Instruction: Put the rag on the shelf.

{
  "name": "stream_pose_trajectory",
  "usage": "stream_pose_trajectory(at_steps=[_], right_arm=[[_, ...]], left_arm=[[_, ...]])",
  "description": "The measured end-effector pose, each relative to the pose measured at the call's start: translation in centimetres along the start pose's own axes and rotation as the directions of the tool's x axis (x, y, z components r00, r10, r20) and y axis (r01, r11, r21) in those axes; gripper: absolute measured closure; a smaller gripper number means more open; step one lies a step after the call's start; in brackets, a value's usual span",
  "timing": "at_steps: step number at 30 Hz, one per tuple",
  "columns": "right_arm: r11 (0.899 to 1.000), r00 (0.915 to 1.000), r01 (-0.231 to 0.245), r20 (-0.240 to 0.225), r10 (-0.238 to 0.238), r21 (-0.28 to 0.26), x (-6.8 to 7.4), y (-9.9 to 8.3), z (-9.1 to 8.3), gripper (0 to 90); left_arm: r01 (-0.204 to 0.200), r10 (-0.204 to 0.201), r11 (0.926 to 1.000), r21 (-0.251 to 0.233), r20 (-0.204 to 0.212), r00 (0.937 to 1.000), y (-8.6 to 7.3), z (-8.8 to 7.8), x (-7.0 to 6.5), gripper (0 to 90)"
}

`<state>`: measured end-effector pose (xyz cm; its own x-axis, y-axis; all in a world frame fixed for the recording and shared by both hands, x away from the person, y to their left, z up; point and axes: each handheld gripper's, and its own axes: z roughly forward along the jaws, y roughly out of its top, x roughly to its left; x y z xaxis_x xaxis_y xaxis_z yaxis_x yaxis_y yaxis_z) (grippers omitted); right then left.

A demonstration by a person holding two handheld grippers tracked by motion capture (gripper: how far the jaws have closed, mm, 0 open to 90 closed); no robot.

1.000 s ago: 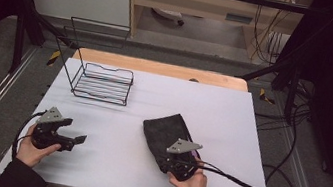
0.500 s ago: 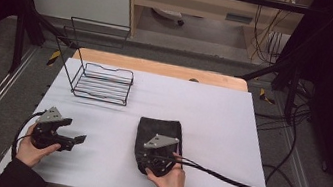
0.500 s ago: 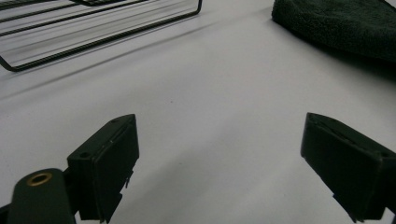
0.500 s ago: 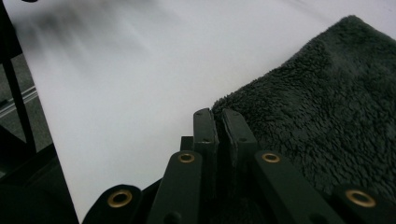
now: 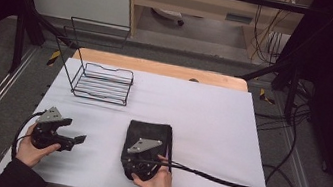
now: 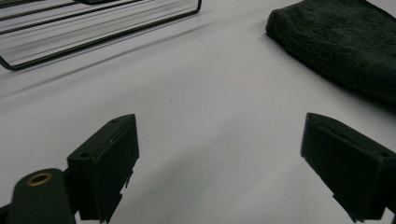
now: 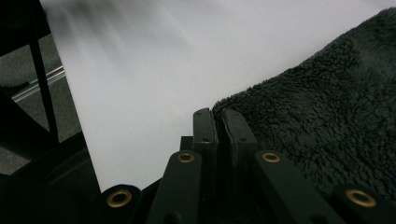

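Right claw is sitting on the near end of a dark fuzzy towel, and in the right gripper view its two black jaws are pressed together at the towel's edge; I honestly can't tell if any fabric is pinched between them or if they're just closed against it. From that claw the towel stretches away toward the far side of the desk as a folded rectangle lying flat, with white desk surface off to the claw's left. A hand is wrapped around the back of it and a black cable trails off to the right along the desk. Left claw is well apart from the towel, off to its left, held low over bare desk by the other hand, jaws spread wide with nothing between them. In the left gripper view the towel is ahead and to the right of those jaws, and a black wire basket is ahead and to the left. High view shows that basket out past the left claw near the far-left corner of the desk, upright, its tall wire back standing up behind it.
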<state>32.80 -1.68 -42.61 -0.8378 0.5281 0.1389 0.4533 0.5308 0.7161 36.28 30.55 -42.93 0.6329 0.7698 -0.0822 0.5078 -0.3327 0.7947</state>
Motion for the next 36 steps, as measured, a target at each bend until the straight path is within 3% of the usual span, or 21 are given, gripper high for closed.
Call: stream_pose_trajectory(at_steps=[2, 3, 5, 6, 8, 9, 10, 12, 15, 16, 20, 21, 23, 24, 28, 31, 36], right_arm=[[1.0, 0.9999, -0.007, -0.011, 0.007, 0.001, -0.1, -0.1, 0.3, 77.8], [1.0, 0.9991, -0.014, -0.04, 0.013, -0.012, -0.2, -0.1, 0.4, 67.8], [1.0, 0.9992, -0.011, -0.038, 0.011, -0.022, -0.2, 0.0, 0.3, 63.8], [1.0, 0.9999, 0.002, -0.016, -0.002, -0.031, -0.4, 0.2, -0.4, 57.3], [0.999, 1.0, 0.002, -0.006, -0.002, -0.048, -0.6, 0.3, -0.8, 54.5], [0.997, 0.9998, -0.008, 0.016, 0.009, -0.082, -1.4, 0.3, -1.9, 49.3], [0.997, 0.9998, -0.008, 0.016, 0.009, -0.082, -1.4, 0.3, -1.9, 49.3], [0.994, 0.9976, -0.022, 0.063, 0.029, -0.107, -2.7, 0.1, -3.1, 44.5], [0.99, 0.9892, -0.061, 0.125, 0.077, -0.127, -4.9, -1.0, -4.8, 40.6], [0.989, 0.9821, -0.084, 0.158, 0.103, -0.124, -6.2, -2.2, -5.6, 40.3], [0.986, 0.9742, -0.129, 0.173, 0.146, -0.105, -7.4, -4.2, -6.2, 42.1], [0.984, 0.9722, -0.152, 0.166, 0.165, -0.089, -7.7, -5.3, -6.5, 48.0], [0.983, 0.9742, -0.157, 0.149, 0.17, -0.095, -7.6, -5.7, -6.6, 51.7], [0.981, 0.977, -0.171, 0.113, 0.181, -0.09, -7.3, -6.1, -6.9, 56.5], [0.982, 0.98, -0.176, 0.082, 0.181, -0.071, -6.6, -6.5, -6.7, 63.4], [0.983, 0.9805, -0.18, 0.072, 0.183, -0.044, -6.3, -7.0, -6.0, 69.1], [0.978, 0.9768, -0.203, 0.058, 0.206, -0.048, -6.1, -7.1, -5.7, 80.2]], left_arm=[[0.001, -0.001, 1.0, 0.0, 0.004, 1.0, 0.0, 0.0, -0.1, 11.4], [0.001, -0.001, 1.0, 0.002, 0.005, 1.0, 0.1, 0.0, -0.1, 11.3], [0.001, -0.001, 1.0, 0.003, 0.011, 0.9999, 0.1, 0.0, -0.3, 11.2], [0.002, -0.002, 1.0, 0.005, 0.014, 0.9999, 0.2, 0.0, -0.3, 10.8], [0.006, -0.006, 0.9999, 0.012, 0.02, 0.9998, 0.3, 0.1, -0.6, 10.3], [0.007, -0.008, 0.9999, 0.013, 0.025, 0.9997, 0.4, 0.1, -0.7, 10.0], [0.008, -0.009, 0.9999, 0.014, 0.032, 0.9995, 0.5, 0.2, -0.9, 10.0], [0.002, -0.003, 0.9999, 0.015, 0.044, 0.999, 0.8, 0.3, -1.4, 9.6], [-0.011, 0.009, 0.9997, 0.022, 0.065, 0.9978, 1.4, 0.7, -2.6, 9.5], [-0.016, 0.014, 0.9995, 0.027, 0.073, 0.9972, 1.6, 0.9, -3.1, 9.0], [-0.011, 0.007, 0.9993, 0.037, 0.108, 0.9941, 2.4, 1.8, -5.1, 9.2], [-0.014, 0.009, 0.9991, 0.041, 0.112, 0.9936, 2.6, 2.1, -5.7, 9.8], [-0.02, 0.014, 0.9985, 0.051, 0.115, 0.9933, 3.0, 2.6, -6.8, 10.1], [-0.027, 0.021, 0.9982, 0.054, 0.119, 0.9926, 3.2, 2.9, -7.4, 10.2], [-0.075, 0.066, 0.9946, 0.072, 0.113, 0.9913, 4.0, 4.0, -9.1, 10.2], [-0.084, 0.074, 0.9931, 0.083, 0.115, 0.9906, 3.9, 4.7, -9.6, 10.6], [-0.064, 0.054, 0.993, 0.099, 0.109, 0.9926, 3.0, 5.0, -9.3, 12.5]])
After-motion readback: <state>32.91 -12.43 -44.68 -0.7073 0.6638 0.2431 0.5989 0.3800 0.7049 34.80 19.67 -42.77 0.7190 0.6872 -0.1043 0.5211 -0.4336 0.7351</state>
